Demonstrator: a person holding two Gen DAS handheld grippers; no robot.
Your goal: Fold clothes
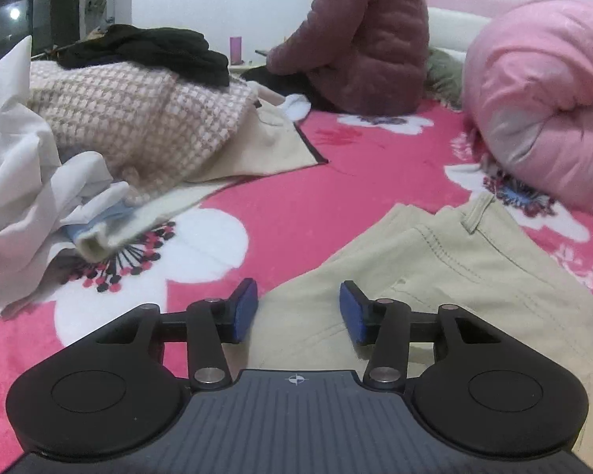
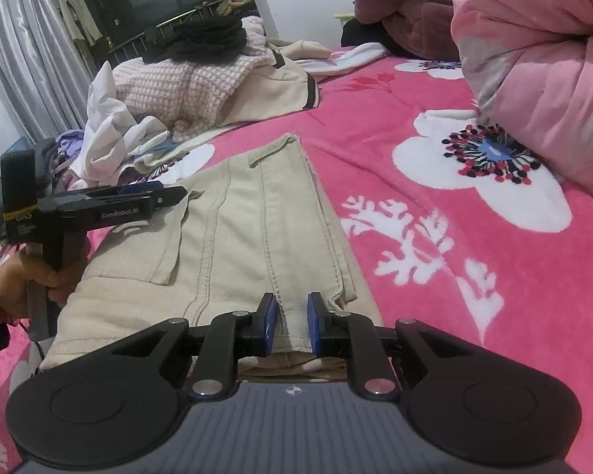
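Observation:
Beige trousers lie folded lengthwise on the pink flowered bedspread. My right gripper sits at their near end, its blue pads narrowly apart with a fold of the beige cloth between them. My left gripper is open and empty, hovering over the left edge of the trousers. The left gripper also shows in the right wrist view, held above the trousers' pocket side.
A heap of clothes lies to the left: white shirt, checked pink knit, black garment, cream jacket. A rolled pink duvet lies at the right. A person in a maroon jacket sits at the far end of the bed.

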